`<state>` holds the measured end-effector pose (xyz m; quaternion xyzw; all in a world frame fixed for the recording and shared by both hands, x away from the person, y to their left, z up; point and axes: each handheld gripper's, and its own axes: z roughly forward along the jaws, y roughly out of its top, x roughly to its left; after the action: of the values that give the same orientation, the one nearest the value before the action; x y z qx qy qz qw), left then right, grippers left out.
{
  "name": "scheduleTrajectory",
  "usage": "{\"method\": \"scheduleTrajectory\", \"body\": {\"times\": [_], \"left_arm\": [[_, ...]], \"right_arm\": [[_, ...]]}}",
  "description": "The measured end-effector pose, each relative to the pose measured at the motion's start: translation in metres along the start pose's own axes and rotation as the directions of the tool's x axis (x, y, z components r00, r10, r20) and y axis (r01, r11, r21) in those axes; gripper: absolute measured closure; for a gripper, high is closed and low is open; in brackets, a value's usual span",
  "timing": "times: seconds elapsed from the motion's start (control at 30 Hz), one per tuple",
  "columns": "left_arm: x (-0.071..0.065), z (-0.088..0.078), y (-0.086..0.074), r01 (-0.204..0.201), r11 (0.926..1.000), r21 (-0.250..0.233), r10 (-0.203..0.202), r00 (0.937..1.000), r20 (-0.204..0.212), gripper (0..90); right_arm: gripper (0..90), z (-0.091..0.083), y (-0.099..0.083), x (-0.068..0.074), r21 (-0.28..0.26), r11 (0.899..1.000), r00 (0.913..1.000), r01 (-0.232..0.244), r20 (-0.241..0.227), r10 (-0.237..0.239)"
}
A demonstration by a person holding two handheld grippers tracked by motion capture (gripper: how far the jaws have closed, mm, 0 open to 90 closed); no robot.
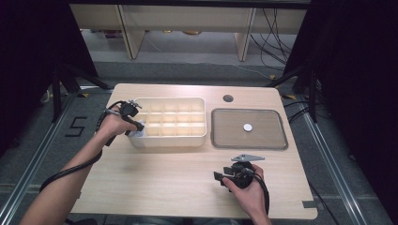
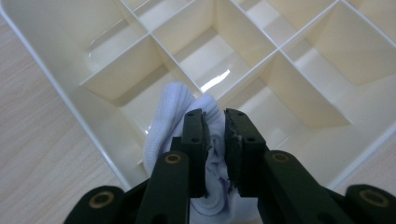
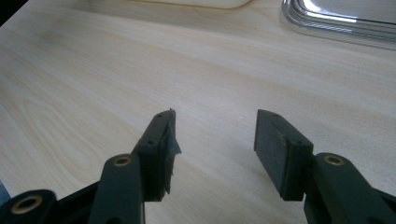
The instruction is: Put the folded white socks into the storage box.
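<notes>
Left gripper point(image 2: 215, 140) pinches a white sock point(image 2: 177, 116) in the divided tray's point(image 1: 202, 136) near-left corner compartment.
Its jaws hide the sock's middle; right gripper point(image 3: 215, 140) is spread, empty, near the tabletop's point(image 1: 155, 183) front edge.

A white ribbed sock point(image 2: 173, 122), rolled into a soft bundle, sits in a corner compartment of the cream divider box point(image 2: 70, 100). The bundle bulges above the partition walls and presses against them. In the high view the sock point(image 1: 139, 133) lies at the box's near left corner.
</notes>
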<state>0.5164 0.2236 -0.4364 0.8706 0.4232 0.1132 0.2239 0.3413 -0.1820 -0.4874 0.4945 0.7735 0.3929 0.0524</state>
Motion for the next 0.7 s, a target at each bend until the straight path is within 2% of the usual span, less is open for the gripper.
{"method": "scheduleTrajectory", "body": {"times": [0.03,0.07,0.1,0.17,0.2,0.3,0.33,0.37,0.4,0.43,0.47,0.53,0.57,0.63,0.7], "left_arm": [[0.0,0.001,0.0,0.0,1.0,0.004,0.0,1.0,-0.008,80.2],[0.0,0.002,0.0,0.002,0.9999,0.016,-0.002,1.0,-0.008,80.2],[0.0,0.003,0.0,0.001,0.9997,0.023,-0.001,1.0,-0.007,81.1],[0.0,0.005,-0.001,0.005,0.9994,0.035,-0.004,0.9998,-0.018,82.4],[0.0,0.006,-0.001,0.007,0.9992,0.038,-0.006,0.9998,-0.018,82.7],[-0.001,0.007,-0.002,0.015,0.999,0.042,-0.014,0.9996,-0.025,83.3],[-0.001,0.008,-0.002,0.016,0.9987,0.048,-0.015,0.9996,-0.024,83.5],[-0.002,0.008,-0.002,0.013,0.9985,0.053,-0.012,0.9994,-0.032,83.6],[-0.002,0.009,-0.002,0.01,0.9981,0.06,-0.008,0.9994,-0.034,83.7],[-0.003,0.01,-0.002,0.005,0.998,0.062,-0.003,0.9992,-0.041,83.8],[-0.004,0.01,-0.002,-0.001,0.9973,0.073,0.004,0.9989,-0.046,83.9],[-0.006,0.012,-0.002,-0.002,0.9974,0.072,0.006,0.9984,-0.055,84.0],[-0.006,0.012,-0.002,-0.004,0.997,0.078,0.008,0.9985,-0.054,84.0],[-0.005,0.012,-0.003,0.003,0.9977,0.068,0.001,0.9987,-0.051,84.0],[-0.005,0.012,-0.004,0.002,0.998,0.064,0.001,0.9989,-0.048,83.9]], "right_arm": [[49.2,-0.001,-0.001,0.005,0.032,0.997,0.9974,-0.071,-0.001,0.072],[49.2,-0.001,-0.001,0.005,0.032,0.997,0.9974,-0.071,-0.001,0.072],[49.2,0.0,-0.001,0.001,0.01,1.0,0.9997,-0.024,0.0,0.024],[49.2,-0.001,-0.001,0.001,0.019,1.0,0.9998,-0.012,0.016,0.012],[49.2,0.0,-0.001,0.002,0.018,0.999,0.9996,-0.029,0.003,0.029],[49.2,0.0,-0.001,0.001,0.022,0.999,0.9995,-0.03,-0.004,0.031],[49.2,0.0,-0.001,0.0,0.011,1.0,1.0,-0.004,-0.003,0.004],[49.2,0.0,-0.002,0.0,0.003,1.0,1.0,-0.007,-0.002,0.007],[49.2,-0.001,-0.001,0.001,0.016,1.0,0.9999,-0.005,0.012,0.005],[49.2,-0.002,-0.001,0.002,0.029,0.999,0.9992,-0.025,0.032,0.024],[49.2,-0.002,-0.001,0.002,0.026,0.999,0.9997,-0.024,0.004,0.024],[49.2,-0.002,-0.001,0.002,0.018,0.999,0.9997,-0.026,0.002,0.026],[49.2,-0.002,-0.001,0.001,0.004,1.0,0.9998,-0.009,0.017,0.009],[49.2,-0.003,0.0,0.0,0.004,1.0,0.9998,0.008,0.016,-0.008],[49.2,-0.003,0.0,-0.001,0.005,1.0,1.0,0.001,0.009,-0.001]]}}
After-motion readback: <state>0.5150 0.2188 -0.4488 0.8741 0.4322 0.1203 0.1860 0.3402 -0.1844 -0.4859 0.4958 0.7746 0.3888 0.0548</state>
